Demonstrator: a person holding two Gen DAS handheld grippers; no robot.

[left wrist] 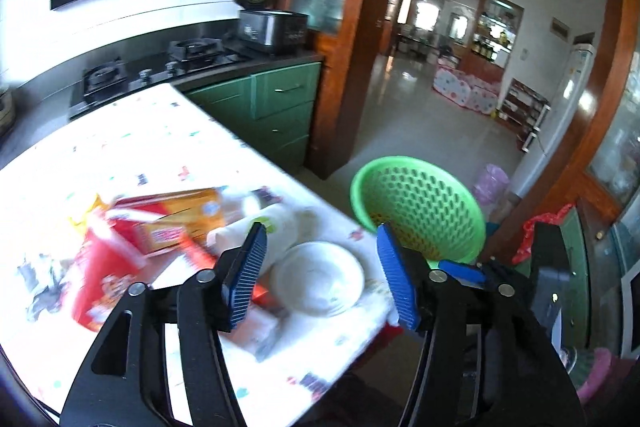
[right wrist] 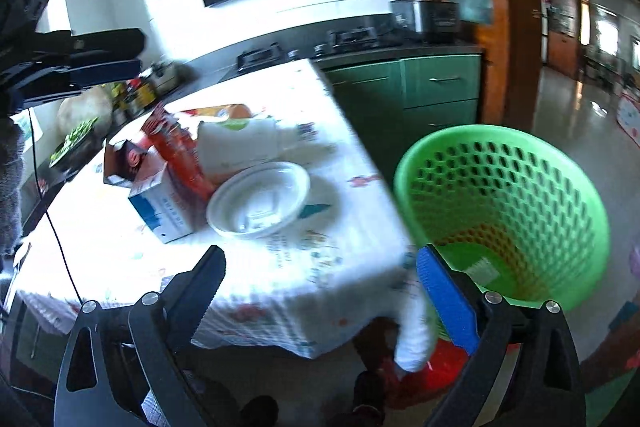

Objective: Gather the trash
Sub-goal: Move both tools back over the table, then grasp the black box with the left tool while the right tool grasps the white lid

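A white disposable bowl (left wrist: 318,279) (right wrist: 259,199) lies on the table near its corner, among other trash: a red snack bag (left wrist: 104,267), an orange box (left wrist: 188,223), a white paper roll (right wrist: 240,143) and a blue-white carton (right wrist: 160,207). A green mesh basket (left wrist: 420,207) (right wrist: 508,211) stands off the table corner, tilted, its mouth towards me. My left gripper (left wrist: 320,267) is open and empty, just above the bowl. My right gripper (right wrist: 320,283) is open and empty, in front of the table corner, left of the basket.
The table (right wrist: 288,267) has a white patterned cloth. Behind it are a counter with a gas stove (left wrist: 152,71), a rice cooker (left wrist: 268,23) and green cabinets (left wrist: 280,103). A wooden door frame (left wrist: 352,47) leads to a tiled room. A red bag (right wrist: 432,367) lies below the table corner.
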